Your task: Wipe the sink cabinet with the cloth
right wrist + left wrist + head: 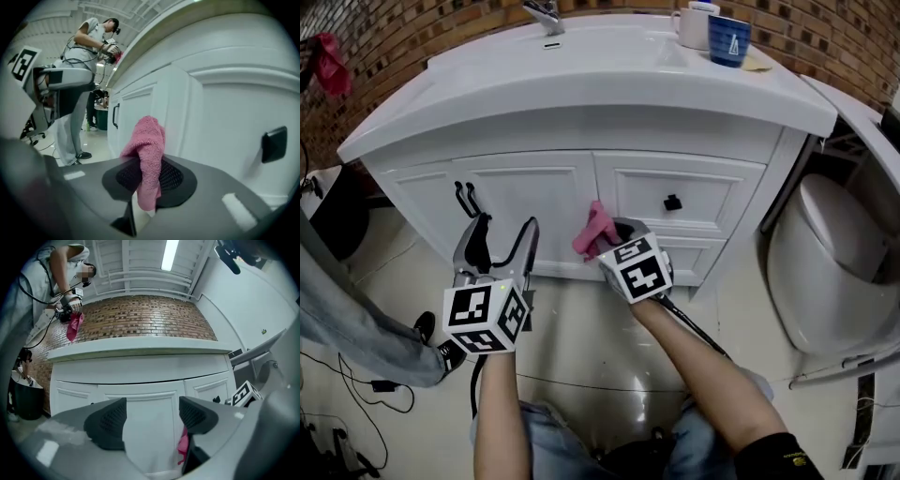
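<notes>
— Two grippers, one cloth: which has it?

— The right gripper. Its jaws are clamped on the pink terry cloth, with a fold standing up past the tips so that fabric, not plastic, meets the sink cabinet. The cloth sits just ahead of that gripper, at or almost at the white front near the middle seam. I can't tell whether it truly touches.

— And the left gripper?

— Jaws spread, nothing between them; only the cabinet door shows through the gap. It hangs to the right gripper's left, aimed at that door, with the black door handles just beyond its tips. I'd judge it idle and out of the wiping path.

— The black drawer knob?

— Off to the right gripper's right and a little higher. I'd guess a stroke that way must go around it.

— Any print worth reading?

— None. The blue mug on the countertop, far beyond both grippers, bears a white mark too small to read. The gripper cubes carry only black-and-white square markers.
</notes>
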### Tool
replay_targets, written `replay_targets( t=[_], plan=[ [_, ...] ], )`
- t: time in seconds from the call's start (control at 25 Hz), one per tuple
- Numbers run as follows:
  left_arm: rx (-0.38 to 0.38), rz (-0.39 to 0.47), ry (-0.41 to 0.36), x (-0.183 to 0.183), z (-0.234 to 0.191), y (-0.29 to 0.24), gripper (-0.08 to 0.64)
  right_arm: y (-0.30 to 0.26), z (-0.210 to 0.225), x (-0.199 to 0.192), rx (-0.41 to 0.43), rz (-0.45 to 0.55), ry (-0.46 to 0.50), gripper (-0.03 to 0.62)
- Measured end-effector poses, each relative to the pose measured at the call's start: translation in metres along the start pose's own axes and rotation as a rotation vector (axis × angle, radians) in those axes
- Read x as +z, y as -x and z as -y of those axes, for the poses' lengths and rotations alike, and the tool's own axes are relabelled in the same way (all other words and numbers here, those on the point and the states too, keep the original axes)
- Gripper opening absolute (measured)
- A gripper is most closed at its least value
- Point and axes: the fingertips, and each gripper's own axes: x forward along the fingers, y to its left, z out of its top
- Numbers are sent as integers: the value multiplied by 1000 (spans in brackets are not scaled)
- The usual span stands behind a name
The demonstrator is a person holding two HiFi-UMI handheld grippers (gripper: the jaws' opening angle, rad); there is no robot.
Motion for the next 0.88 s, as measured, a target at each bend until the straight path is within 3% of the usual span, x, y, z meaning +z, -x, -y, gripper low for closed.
replay_targets(
  t=[0.16,0.44,0.6,0.76,0.88],
  plan=[
    [-18,7,16,1,8,-6,354,35,55,-19,-108,-17,-98,66],
    [-103,14,33,-5,54,-32,354,155,180,-56,-346,7,-280,63],
    [-132,28,57,-2,75,-38,354,191,208,-64,-436,8,-295,66],
    [-147,33,48,1,85,-38,354,192,208,-65,-463,9,-305,64],
    [-132,30,44,0,77,-34,354,158,175,-66,-361,0,-286,65]
  ],
)
